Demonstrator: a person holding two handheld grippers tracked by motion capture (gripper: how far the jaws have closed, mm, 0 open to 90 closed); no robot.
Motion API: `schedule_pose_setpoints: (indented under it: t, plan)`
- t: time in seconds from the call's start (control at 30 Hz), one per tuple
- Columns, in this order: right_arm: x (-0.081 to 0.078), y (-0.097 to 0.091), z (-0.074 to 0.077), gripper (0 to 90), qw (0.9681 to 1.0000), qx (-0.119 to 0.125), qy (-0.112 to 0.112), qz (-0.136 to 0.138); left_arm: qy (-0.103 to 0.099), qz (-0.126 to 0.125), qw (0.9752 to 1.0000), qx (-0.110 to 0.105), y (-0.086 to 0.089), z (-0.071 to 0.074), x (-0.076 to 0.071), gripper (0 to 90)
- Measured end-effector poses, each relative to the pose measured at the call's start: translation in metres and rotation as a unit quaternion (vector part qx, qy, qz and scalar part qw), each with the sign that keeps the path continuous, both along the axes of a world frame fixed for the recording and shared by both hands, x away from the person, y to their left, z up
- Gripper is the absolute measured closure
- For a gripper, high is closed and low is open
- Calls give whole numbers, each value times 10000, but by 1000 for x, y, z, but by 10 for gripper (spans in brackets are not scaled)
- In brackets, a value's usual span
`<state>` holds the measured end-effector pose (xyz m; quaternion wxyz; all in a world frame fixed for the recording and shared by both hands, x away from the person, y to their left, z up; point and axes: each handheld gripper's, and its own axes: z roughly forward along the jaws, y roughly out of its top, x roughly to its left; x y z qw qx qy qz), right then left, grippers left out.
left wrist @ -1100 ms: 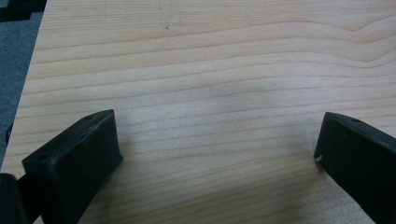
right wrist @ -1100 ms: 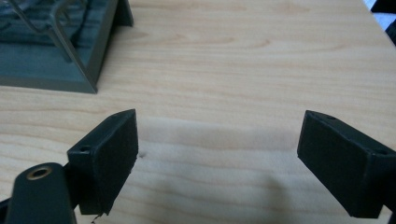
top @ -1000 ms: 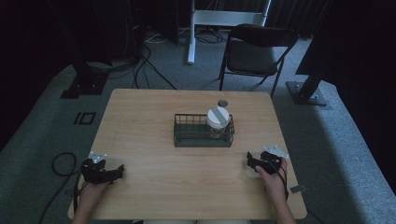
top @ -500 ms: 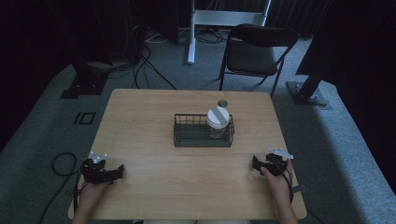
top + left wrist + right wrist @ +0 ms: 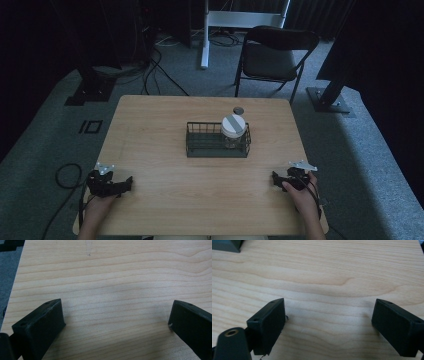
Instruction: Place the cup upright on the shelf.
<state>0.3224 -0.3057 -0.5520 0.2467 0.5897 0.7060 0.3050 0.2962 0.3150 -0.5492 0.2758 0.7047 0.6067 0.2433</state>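
**High view: both grippers parked, jar waits in the basket**

High view shows 2 grippers resting near the bottom edge of the table [image 5: 150,120]: the left gripper [image 5: 126,183] at lower left, the right gripper [image 5: 275,178] at lower right, each held by a hand. Both stand wide open with nothing between the jaws; the left gripper view and right gripper view show bare wood grain in the gap.

At the middle of the frame sits a wire basket [image 5: 200,148], and a jar [image 5: 233,131] with a white lid stands upright in its right end. A small dark round thing [image 5: 238,110] lies on the table just above the basket.

Judging from this, the work is at its start or a pause, with nothing in hand. The next move likely calls for 1 gripper to travel up to the basket and close on the jar from above, clear of the wires.
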Motion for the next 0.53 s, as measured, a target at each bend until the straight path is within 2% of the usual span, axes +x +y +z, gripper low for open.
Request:
schedule_pose_setpoints:
  t: [0.27,0.53]
  plan:
    - [-4,-1,0,116,9996,-6,-10,288,-2,-1,10000,0,0,0,0,3]
    - [-4,-1,0,116,9995,-10,-13,303,-8,-1,10000,-3,0,0,0,3]
